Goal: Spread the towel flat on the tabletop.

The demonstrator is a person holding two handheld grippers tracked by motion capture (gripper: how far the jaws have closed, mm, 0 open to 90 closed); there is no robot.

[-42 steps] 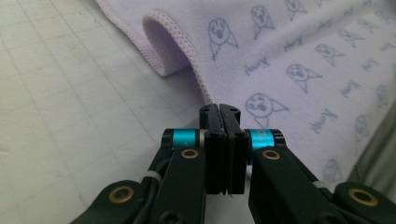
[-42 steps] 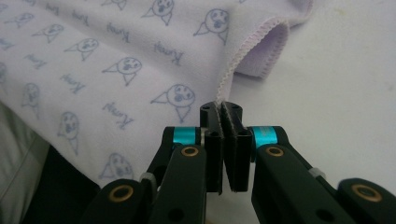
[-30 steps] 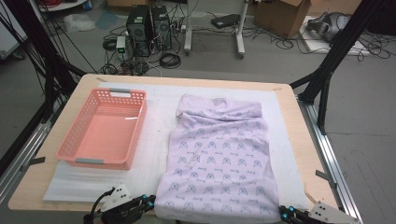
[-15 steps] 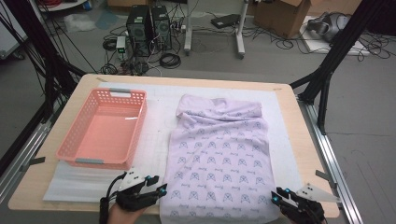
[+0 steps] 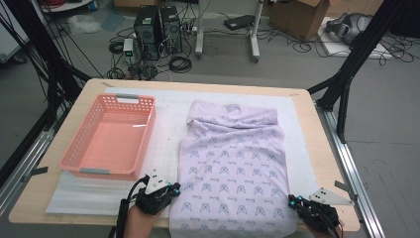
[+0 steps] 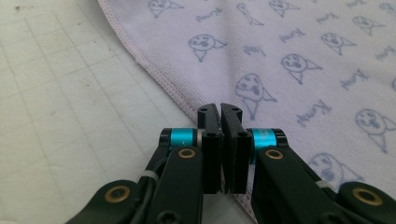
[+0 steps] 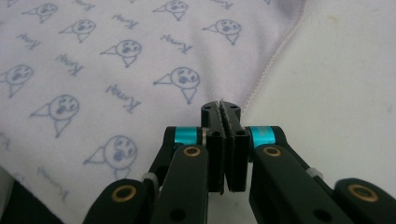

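Note:
A lilac towel (image 5: 233, 158) printed with small faces lies flat on the white mat, its far end rumpled. My left gripper (image 5: 173, 189) sits at the towel's near left edge. In the left gripper view its jaws (image 6: 220, 109) have just been closing and now stand together on the hem of the towel (image 6: 303, 70). My right gripper (image 5: 296, 201) is at the near right edge. In the right gripper view its jaws (image 7: 221, 106) have just been closing too, and a sliver of the towel's (image 7: 93, 70) hem shows pinched at their tips.
An empty pink basket (image 5: 74, 148) stands on the white mat (image 5: 168, 129) left of the towel. The wooden table's (image 5: 322, 148) near edge runs just under both hands. Black frame legs stand off the table's left and right sides.
Both grippers have come up from the table's near edge to the towel's near side edges. Half a second ago their jaws stood apart; now both pairs are together on the hem.

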